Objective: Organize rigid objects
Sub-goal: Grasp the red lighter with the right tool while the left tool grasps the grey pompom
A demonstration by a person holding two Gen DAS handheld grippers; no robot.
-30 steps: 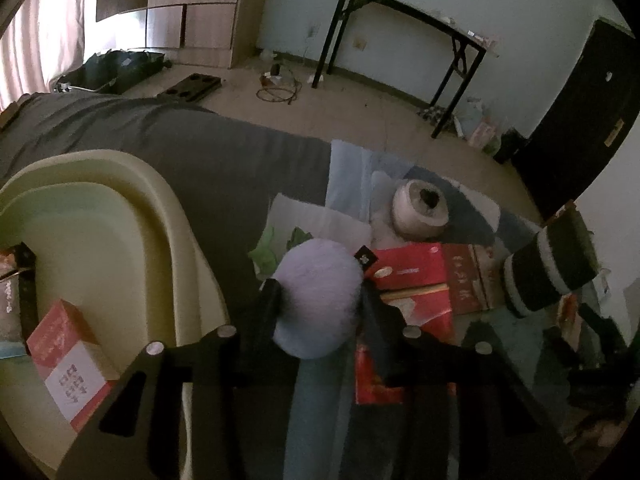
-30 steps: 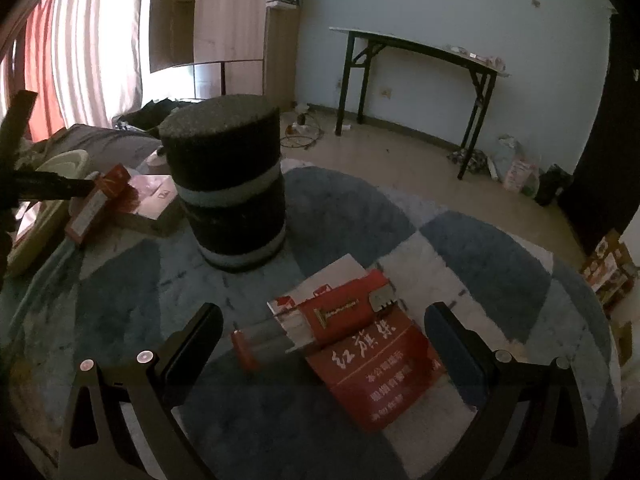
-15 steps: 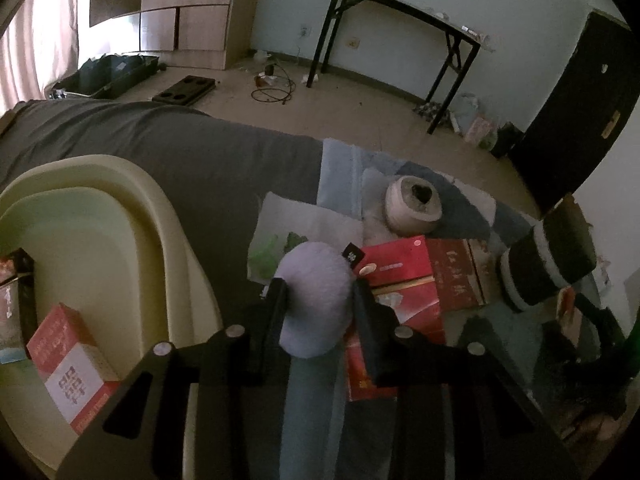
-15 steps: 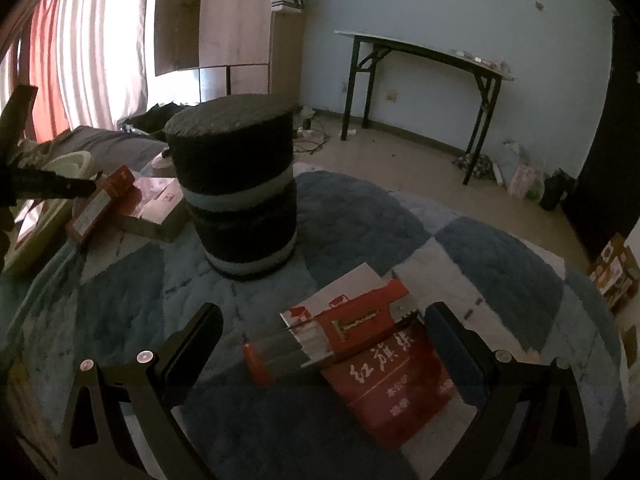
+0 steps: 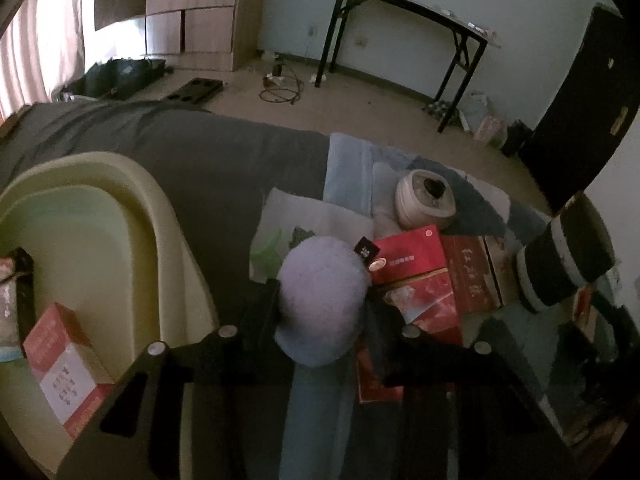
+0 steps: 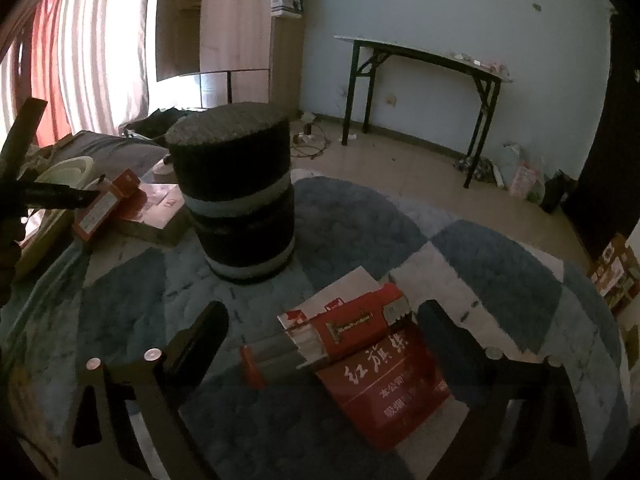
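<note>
Pale blue walls, a bare floor and a black-legged folding table [image 6: 424, 64] frame the low surface I work over, which is covered by a grey sheet and a blue-and-white checked rug [image 6: 500, 264].

My left gripper [image 5: 320, 300] is clamped on a pale lilac ball [image 5: 322, 300]; it looks soft and fuzzy, and it bulges out between the pads. It hangs just beside the cream tub [image 5: 132, 184], above the sheet. That tub is smooth moulded plastic with a thick rounded rim, and a red-and-white carton [image 5: 60, 364] already lies in it.

My right gripper [image 6: 320, 334] points down at a flat red packet [image 6: 384, 376], glossy, with white characters, and a red-and-grey carton [image 6: 320, 340] lies across its top edge. The jaws are closing with the carton between them, and the pads do not touch it yet. To do this well, I judge I should take the carton across its narrow sides, low enough that it doesn't pivot, and without catching the slick packet beneath, which could slide along.

Just behind stands a dark ribbed cylinder with pale bands [image 6: 236, 200], knitted or foamy in look. Further left more red cartons [image 6: 108, 204] lie stacked. In the left view a white round container [image 5: 424, 200] sits beyond them.
</note>
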